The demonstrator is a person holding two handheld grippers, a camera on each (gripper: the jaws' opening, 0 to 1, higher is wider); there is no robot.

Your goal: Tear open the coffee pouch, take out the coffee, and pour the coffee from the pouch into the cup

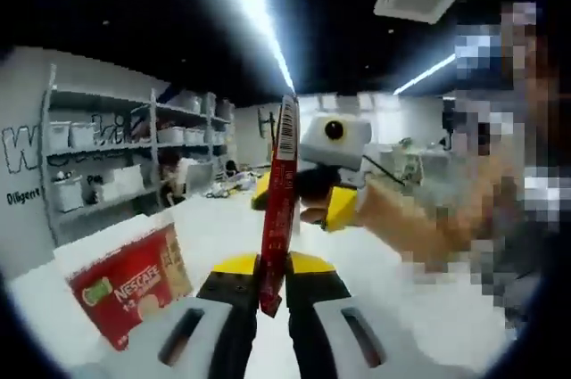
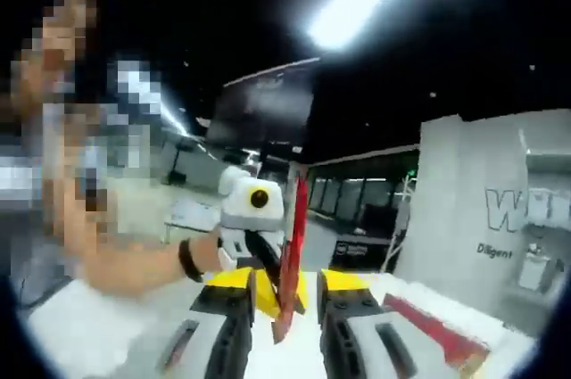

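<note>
Your left gripper (image 1: 272, 288) is clamped on the lower end of the red coffee pouch (image 1: 278, 201), which stands upright and edge-on between its jaws. Beyond the pouch's upper part, your right gripper (image 1: 308, 196) meets it from the far side. In the right gripper view, your right gripper (image 2: 287, 294) pinches the same pouch (image 2: 291, 254) at its own jaw tips, the strip rising above them, with the left gripper (image 2: 254, 254) just behind it. Left of your left jaws, the red Nescafe box (image 1: 129, 283) sits on the white table (image 1: 223, 227). Shelving (image 1: 98, 165) stands farther left.
</note>
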